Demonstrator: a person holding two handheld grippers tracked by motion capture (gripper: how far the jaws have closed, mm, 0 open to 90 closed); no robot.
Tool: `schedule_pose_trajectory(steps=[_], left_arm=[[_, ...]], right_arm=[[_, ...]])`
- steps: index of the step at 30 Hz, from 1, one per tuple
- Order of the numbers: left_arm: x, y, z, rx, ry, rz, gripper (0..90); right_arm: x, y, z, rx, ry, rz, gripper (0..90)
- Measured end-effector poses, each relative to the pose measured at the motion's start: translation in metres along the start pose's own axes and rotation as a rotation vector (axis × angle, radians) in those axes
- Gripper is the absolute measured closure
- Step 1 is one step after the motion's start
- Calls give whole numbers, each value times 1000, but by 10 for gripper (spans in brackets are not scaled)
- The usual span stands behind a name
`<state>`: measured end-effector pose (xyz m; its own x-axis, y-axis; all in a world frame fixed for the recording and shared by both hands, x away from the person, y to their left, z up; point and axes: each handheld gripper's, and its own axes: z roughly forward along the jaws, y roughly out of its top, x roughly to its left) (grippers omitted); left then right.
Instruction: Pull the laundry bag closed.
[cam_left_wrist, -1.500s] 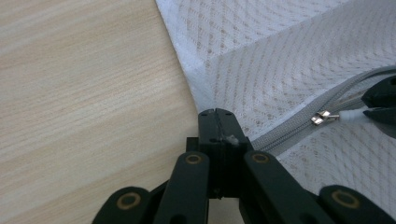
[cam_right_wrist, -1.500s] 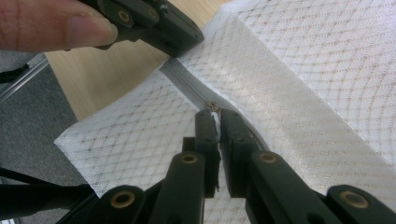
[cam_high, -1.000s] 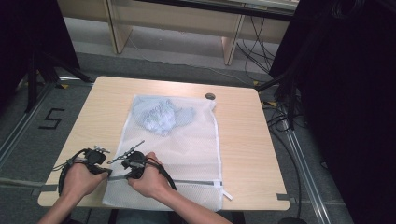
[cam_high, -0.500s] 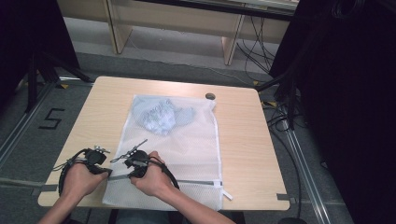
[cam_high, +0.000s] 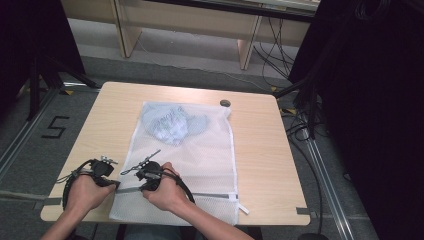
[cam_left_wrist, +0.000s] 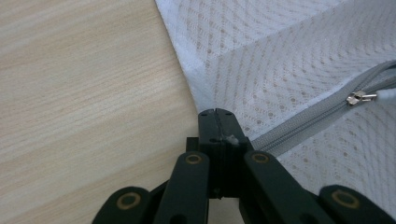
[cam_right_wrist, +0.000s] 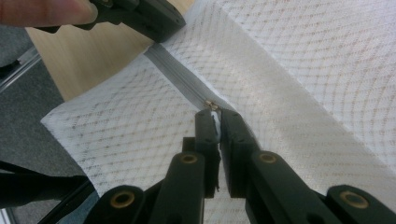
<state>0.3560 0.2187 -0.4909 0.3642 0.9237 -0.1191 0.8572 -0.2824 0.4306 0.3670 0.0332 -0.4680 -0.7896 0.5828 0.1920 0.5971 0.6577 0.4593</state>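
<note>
A white mesh laundry bag (cam_high: 200, 155) lies flat on the wooden table (cam_high: 260, 150), with a light blue garment (cam_high: 170, 125) inside at its far end. A grey zipper (cam_high: 210, 194) runs across the bag's near end. My left gripper (cam_high: 117, 185) is shut on the bag's left edge (cam_left_wrist: 215, 114) where the zipper (cam_left_wrist: 299, 128) ends. My right gripper (cam_high: 145, 187) is shut (cam_right_wrist: 218, 116) on the white pull tab of the zipper slider (cam_right_wrist: 211, 105). The slider (cam_left_wrist: 359, 98) also lies to the right in the left gripper view. The left gripper (cam_right_wrist: 154, 18) appears at the top of the right gripper view.
A small dark round object (cam_high: 225, 103) sits near the table's far edge. Bare tabletop lies to the bag's right and left. The table's near edge (cam_high: 175, 221) is just under my hands. Cables and dark equipment (cam_high: 350, 100) stand to the right, off the table.
My right hand has edged slightly to the right along the zipper. The left hand and the bag have stayed where they were.
</note>
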Motion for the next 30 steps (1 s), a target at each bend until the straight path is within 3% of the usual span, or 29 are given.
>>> schedule_pose_trajectory(steps=[4, 5, 7, 13, 15, 17, 19, 21, 27, 30], left_arm=[[0, 0, 0, 0, 8, 3, 900], [3, 2, -1, 18, 8, 56, 900], [3, 1, 0, -6, 6, 52, 900], [3, 2, -1, 17, 8, 55, 900], [3, 1, 0, -6, 6, 54, 900], [3, 2, -1, 15, 8, 56, 900], [3, 1, 0, -3, 6, 56, 900], [3, 2, -1, 20, 9, 60, 900], [3, 2, 0, 0, 5, 56, 900], [3, 2, -1, 16, 7, 55, 900]], right_arm=[[-2, -2, -1, 5, -1, 10, 870], [-3, -3, -1, -1, 1, 5, 871], [-3, -2, -2, -4, -2, 7, 870], [-4, -3, -4, 0, 1, 10, 870], [-4, -4, -5, 1, 2, 11, 870], [-4, -4, -5, 3, 4, 11, 870], [-5, -5, -6, 8, -1, 10, 870], [-6, -5, -7, 3, 0, 15, 871], [-7, -6, -9, 2, 0, 12, 870], [-7, -7, -9, 8, -5, 18, 871]])
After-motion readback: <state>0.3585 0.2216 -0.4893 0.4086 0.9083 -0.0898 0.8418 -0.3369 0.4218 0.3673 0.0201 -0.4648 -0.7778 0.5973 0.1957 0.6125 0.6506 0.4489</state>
